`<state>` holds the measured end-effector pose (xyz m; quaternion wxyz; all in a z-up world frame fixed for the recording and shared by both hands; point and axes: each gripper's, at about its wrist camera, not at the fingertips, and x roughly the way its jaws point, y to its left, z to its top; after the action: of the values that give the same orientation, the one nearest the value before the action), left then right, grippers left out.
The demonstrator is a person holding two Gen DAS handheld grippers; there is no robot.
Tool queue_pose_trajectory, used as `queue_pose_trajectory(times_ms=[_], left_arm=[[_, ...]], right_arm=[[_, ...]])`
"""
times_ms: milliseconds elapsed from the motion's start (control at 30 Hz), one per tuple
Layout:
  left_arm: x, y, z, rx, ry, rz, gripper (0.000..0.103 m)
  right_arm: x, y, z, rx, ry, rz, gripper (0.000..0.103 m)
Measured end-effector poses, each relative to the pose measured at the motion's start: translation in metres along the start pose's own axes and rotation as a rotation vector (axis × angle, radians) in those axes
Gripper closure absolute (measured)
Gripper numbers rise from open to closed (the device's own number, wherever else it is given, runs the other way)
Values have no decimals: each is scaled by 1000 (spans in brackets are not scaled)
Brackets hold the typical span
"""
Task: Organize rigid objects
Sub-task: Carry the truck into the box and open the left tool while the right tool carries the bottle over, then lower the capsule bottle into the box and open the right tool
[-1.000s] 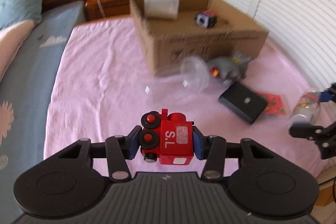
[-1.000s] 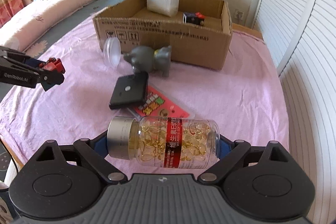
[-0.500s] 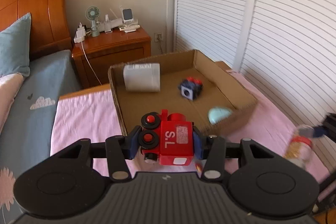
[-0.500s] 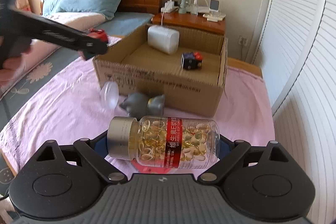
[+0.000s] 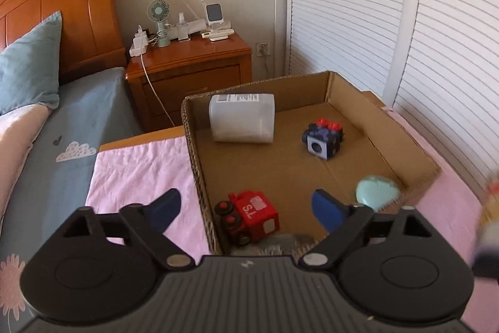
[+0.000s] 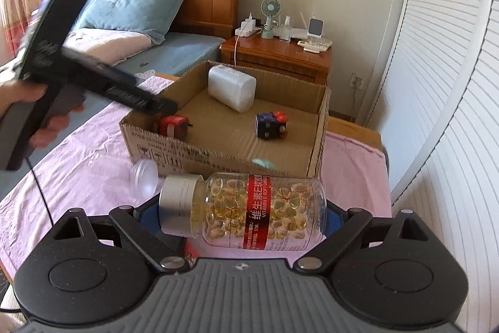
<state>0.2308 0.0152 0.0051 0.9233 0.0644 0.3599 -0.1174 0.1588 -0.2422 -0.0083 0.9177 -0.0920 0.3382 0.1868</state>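
A red toy train (image 5: 249,217) lies on its side in the near left corner of the cardboard box (image 5: 405,145). My left gripper (image 5: 246,205) hovers over it, jaws opening; the blue pads stand wide apart and touch nothing. From the right wrist view the left gripper (image 6: 168,106) reaches over the box's left wall (image 6: 146,127) above the train (image 6: 173,124). My right gripper (image 6: 240,214) is shut on a clear bottle of yellow capsules (image 6: 249,211), held sideways in front of the box.
Inside the box are a white container (image 5: 241,122), a blue cube toy (image 5: 322,139) and a teal oval piece (image 5: 377,192). A clear plastic cup (image 6: 145,177) lies on the pink cloth before the box. Nightstand (image 5: 190,67) behind, louvred doors (image 5: 452,52) on the right.
The left gripper carried the train over the box, spread its jaws and let it go; the train now lies in the box. The right gripper rose toward the box with the bottle.
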Motion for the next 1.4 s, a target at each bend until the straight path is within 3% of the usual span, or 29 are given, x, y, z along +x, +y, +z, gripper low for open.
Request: queue_pose_trajectory(times_ms=[233, 433, 700, 1100, 1200, 1400], left_arm=[[-50, -4, -32, 39, 0, -1, 5], [-77, 1, -55, -50, 12, 10, 5], [-93, -2, -73, -90, -1, 36, 5], [-88, 14, -86, -153, 24, 79, 5], [-87, 16, -88, -160, 31, 82, 5], [-89, 16, -90, -171, 31, 79, 5]], right_arm=[[13, 1, 29, -1, -16, 14, 7], [34, 6, 58, -4, -19, 20, 7], [85, 9, 93, 23, 29, 42, 7], [150, 10, 96, 68, 138, 24, 6], [152, 11, 96, 71, 124, 9, 0], [136, 10, 93, 97, 113, 4, 0]])
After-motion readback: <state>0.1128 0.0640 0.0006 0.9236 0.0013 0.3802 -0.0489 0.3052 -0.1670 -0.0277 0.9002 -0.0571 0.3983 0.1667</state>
